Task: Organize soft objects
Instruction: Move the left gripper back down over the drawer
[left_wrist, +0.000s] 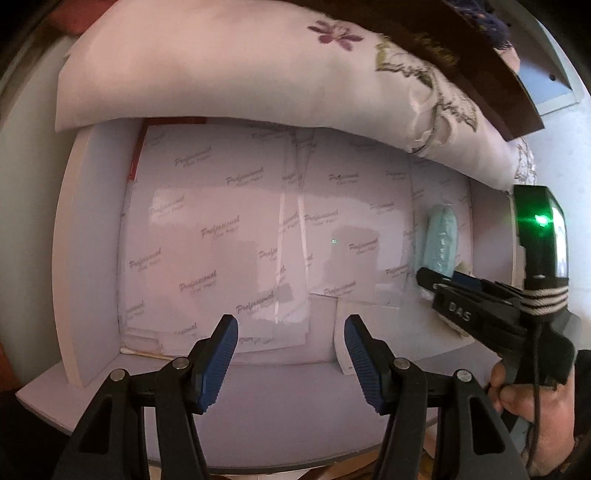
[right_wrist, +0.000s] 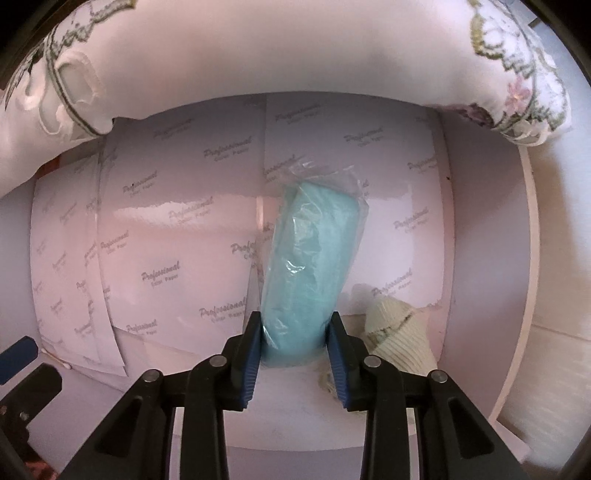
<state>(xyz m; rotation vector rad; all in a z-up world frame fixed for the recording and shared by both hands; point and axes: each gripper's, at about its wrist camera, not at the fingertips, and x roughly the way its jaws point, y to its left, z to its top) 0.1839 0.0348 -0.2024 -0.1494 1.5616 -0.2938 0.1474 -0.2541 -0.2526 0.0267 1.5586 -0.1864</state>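
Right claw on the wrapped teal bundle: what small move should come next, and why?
Probably set it down and release. The right claw already pinches the teal bundle low over the paper-lined shelf, beside the cream knit item; the left claw is open and holds nothing.

Soft pinkish daylight, white glare on the glossy paper (left_wrist: 221, 229), green lamp flare at right, bowed dark fisheye edges, slight blur.

Pillow (left_wrist: 229, 74) cut off by the upper edge in both views, hiding the far part of the printed paper sheets (left_wrist: 221, 229). Near end of wrapped teal bundle (right_wrist: 314, 258) hidden between claw pads. Cream knit item (right_wrist: 397, 332) partly behind right claw (right_wrist: 293, 347); kind unclear.
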